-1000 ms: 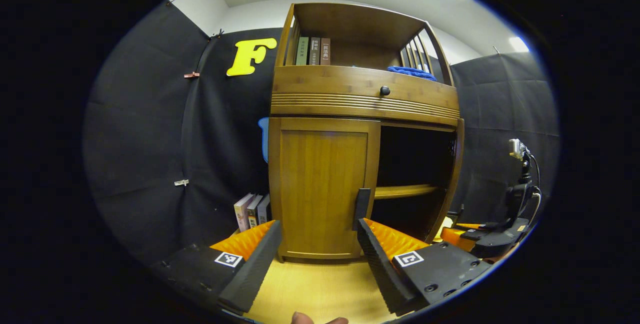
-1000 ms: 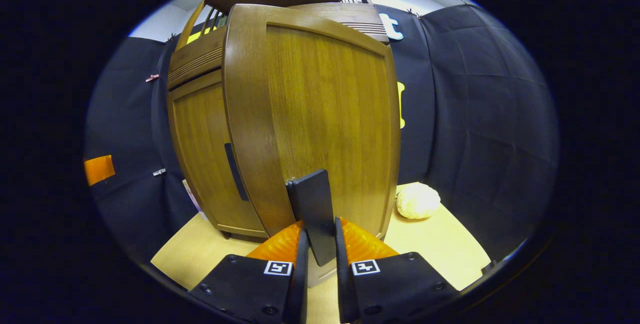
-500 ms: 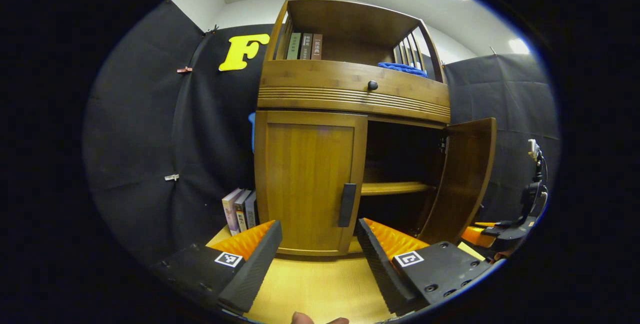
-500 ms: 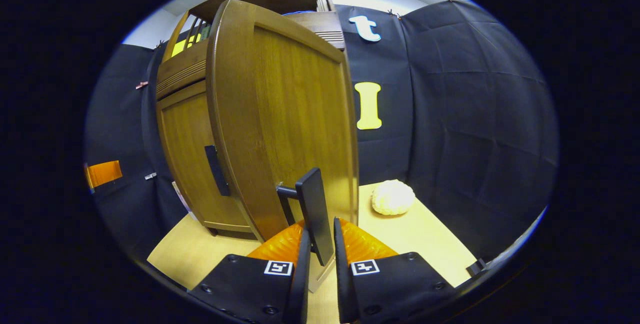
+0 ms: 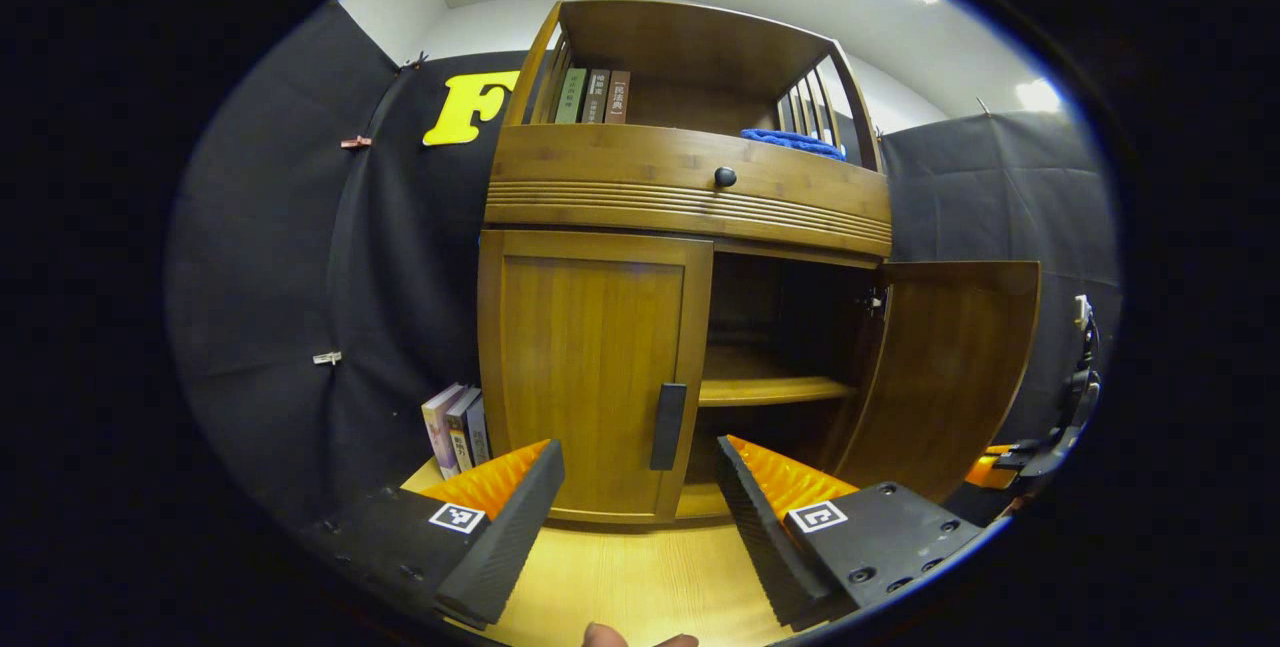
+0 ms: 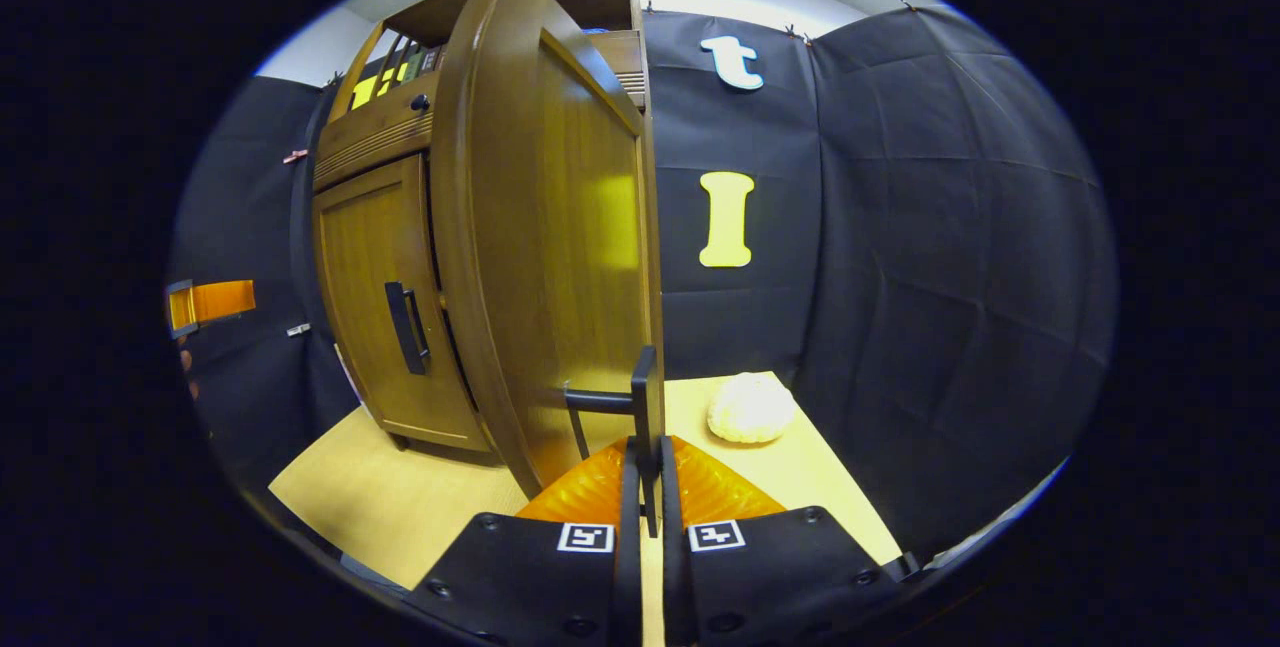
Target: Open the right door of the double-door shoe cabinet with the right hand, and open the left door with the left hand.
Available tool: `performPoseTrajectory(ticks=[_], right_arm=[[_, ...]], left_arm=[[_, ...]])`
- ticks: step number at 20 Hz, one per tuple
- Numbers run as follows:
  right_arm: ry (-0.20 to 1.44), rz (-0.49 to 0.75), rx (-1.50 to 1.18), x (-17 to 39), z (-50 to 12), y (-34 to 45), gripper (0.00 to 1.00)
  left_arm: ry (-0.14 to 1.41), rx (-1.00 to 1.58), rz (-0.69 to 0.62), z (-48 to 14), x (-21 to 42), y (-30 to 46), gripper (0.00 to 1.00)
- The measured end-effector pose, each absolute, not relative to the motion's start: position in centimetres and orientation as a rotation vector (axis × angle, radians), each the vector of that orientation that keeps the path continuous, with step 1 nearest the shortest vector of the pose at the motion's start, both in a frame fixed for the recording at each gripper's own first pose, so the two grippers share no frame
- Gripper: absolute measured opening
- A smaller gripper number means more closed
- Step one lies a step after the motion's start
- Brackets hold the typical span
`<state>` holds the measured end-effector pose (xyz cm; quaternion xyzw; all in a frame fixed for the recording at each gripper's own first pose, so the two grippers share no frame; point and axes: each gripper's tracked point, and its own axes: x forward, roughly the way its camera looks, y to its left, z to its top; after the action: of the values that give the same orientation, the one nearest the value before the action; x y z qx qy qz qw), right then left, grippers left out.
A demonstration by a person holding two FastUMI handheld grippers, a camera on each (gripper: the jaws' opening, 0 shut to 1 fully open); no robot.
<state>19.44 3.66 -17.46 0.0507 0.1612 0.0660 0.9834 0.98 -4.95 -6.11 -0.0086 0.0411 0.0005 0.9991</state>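
Note:
The wooden shoe cabinet (image 5: 690,187) stands on a pale wood floor. Its right door (image 5: 950,367) is swung wide open, baring a dark inside with one shelf (image 5: 770,389). The left door (image 5: 590,367) is closed, its black handle (image 5: 668,426) on its right edge. My left gripper (image 5: 640,517) is open, a short way in front of that handle, touching nothing. In the right gripper view my right gripper (image 6: 648,512) is shut on the right door's black handle (image 6: 645,407); the right door (image 6: 545,247) stands edge-on before it, the left door (image 6: 375,297) behind.
Several books (image 5: 455,422) stand on the floor left of the cabinet, more books (image 5: 592,95) and a blue cloth (image 5: 795,140) sit on its top shelf. A drawer knob (image 5: 725,176) sits above the doors. A white lumpy ball (image 6: 750,407) lies on the floor right of the door.
The right door has swung much farther open with my right gripper holding its handle. My left gripper has shifted right of the left door's handle and stays open.

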Motion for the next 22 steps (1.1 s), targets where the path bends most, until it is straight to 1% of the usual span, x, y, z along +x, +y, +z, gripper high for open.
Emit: performPoseTrajectory(ticks=[1, 2, 3, 5, 6, 8, 10, 11, 12, 15, 18, 19, 20, 22], right_arm=[[0.324, 0.137, 0.113, 19.5, -17.3, 2.9, 0.12], [0.322, 0.141, 0.126, 19.6, -17.2, 2.2, 0.11], [0.319, 0.149, 0.135, 19.7, -17.1, 1.7, 0.11], [0.321, 0.161, 0.141, 19.8, -16.9, 0.4, 0.12], [0.323, 0.169, 0.144, 19.7, -16.8, 0.1, 0.12], [0.314, 0.170, 0.132, 19.7, -16.6, -1.0, 0.12], [0.313, 0.165, 0.145, 19.7, -16.5, -1.8, 0.12], [0.314, 0.164, 0.156, 19.7, -16.5, -1.8, 0.11], [0.313, 0.163, 0.159, 19.6, -16.5, -1.8, 0.11], [0.309, 0.157, 0.139, 19.6, -16.4, -1.9, 0.11], [0.295, 0.118, 0.103, 18.8, -15.8, -2.9, 0.13], [0.279, 0.091, 0.080, 18.5, -15.3, -3.7, 0.18], [0.260, 0.081, 0.062, 18.1, -14.7, -4.1, 0.19], [0.220, 0.042, 0.039, 17.3, -13.4, -5.1, 0.46]], left_arm=[[0.084, -0.019, 0.009, -6.2, 1.3, -4.9, 0.95], [0.089, -0.026, 0.014, -6.5, 1.6, -5.0, 0.92], [0.088, -0.037, 0.013, -6.5, 2.0, -5.3, 0.94], [0.103, -0.045, 0.006, -6.9, 2.8, -5.9, 0.95], [0.107, -0.043, 0.001, -7.1, 3.2, -6.2, 0.92], [0.104, -0.030, -0.006, -7.2, 4.0, -6.7, 0.92], [0.107, -0.019, -0.011, -7.6, 4.8, -7.2, 0.92], [0.113, -0.017, -0.016, -7.9, 5.2, -7.5, 0.94], [0.121, -0.013, -0.024, -8.3, 5.7, -7.9, 0.92], [0.127, 0.011, -0.043, -9.1, 7.2, -8.6, 0.92], [0.123, 0.040, -0.043, -9.8, 9.0, -8.8, 0.92], [0.120, 0.041, -0.042, -10.0, 9.7, -8.8, 0.94], [0.119, 0.039, -0.040, -10.3, 10.5, -8.8, 0.93], [0.123, 0.029, -0.029, -11.1, 12.2, -8.6, 0.93]])
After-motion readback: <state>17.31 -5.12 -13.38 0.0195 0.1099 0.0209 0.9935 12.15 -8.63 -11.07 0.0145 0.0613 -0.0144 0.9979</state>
